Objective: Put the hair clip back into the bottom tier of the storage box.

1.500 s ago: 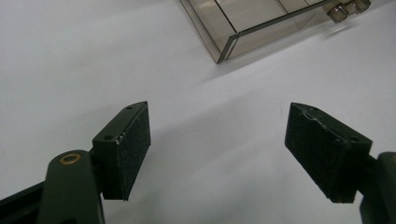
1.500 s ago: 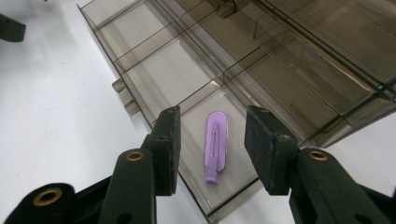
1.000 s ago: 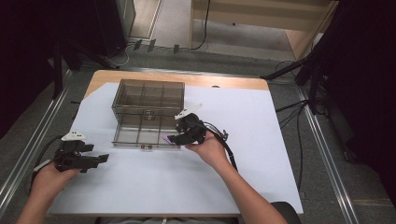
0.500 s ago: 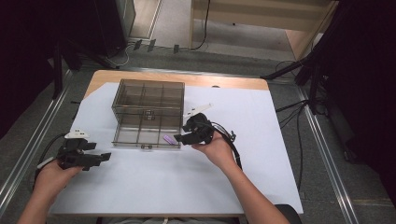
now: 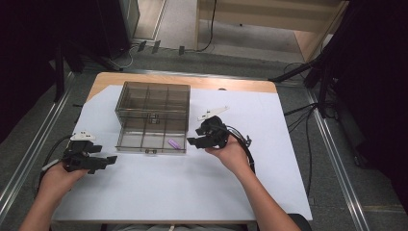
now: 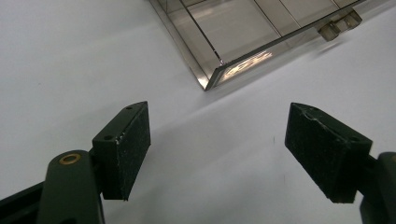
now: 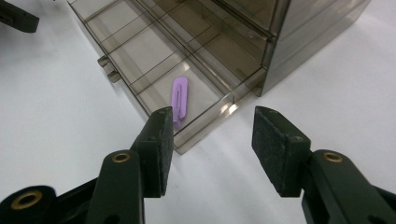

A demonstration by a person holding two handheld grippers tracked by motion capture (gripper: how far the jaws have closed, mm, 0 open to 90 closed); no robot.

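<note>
A smoky clear drawer box (image 5: 153,103) stands on the white sheet, its bottom drawer (image 5: 144,140) pulled out toward me. A purple clip (image 5: 174,144) lies flat in the drawer's front right compartment. My right gripper (image 5: 193,141) hovers just right of that drawer corner, pointing left. In the right gripper view its jaws (image 7: 212,135) stand open with nothing between them, and the clip (image 7: 180,100) lies just beyond the left pad. My left gripper (image 5: 108,161) is at the left of the sheet. It is wide open (image 6: 217,135) over bare paper, short of the drawer's corner (image 6: 210,81).
The white sheet (image 5: 192,192) covers most of the wooden table (image 5: 231,85). A black cable (image 5: 248,151) trails from the right gripper over the hand. The other drawer compartments (image 7: 140,51) hold nothing. Metal rails (image 5: 29,159) run along the floor on both sides.
My right gripper has drawn back to the right, from over the drawer to just beside its corner. The purple clip stays in the drawer. The left gripper has barely moved.
</note>
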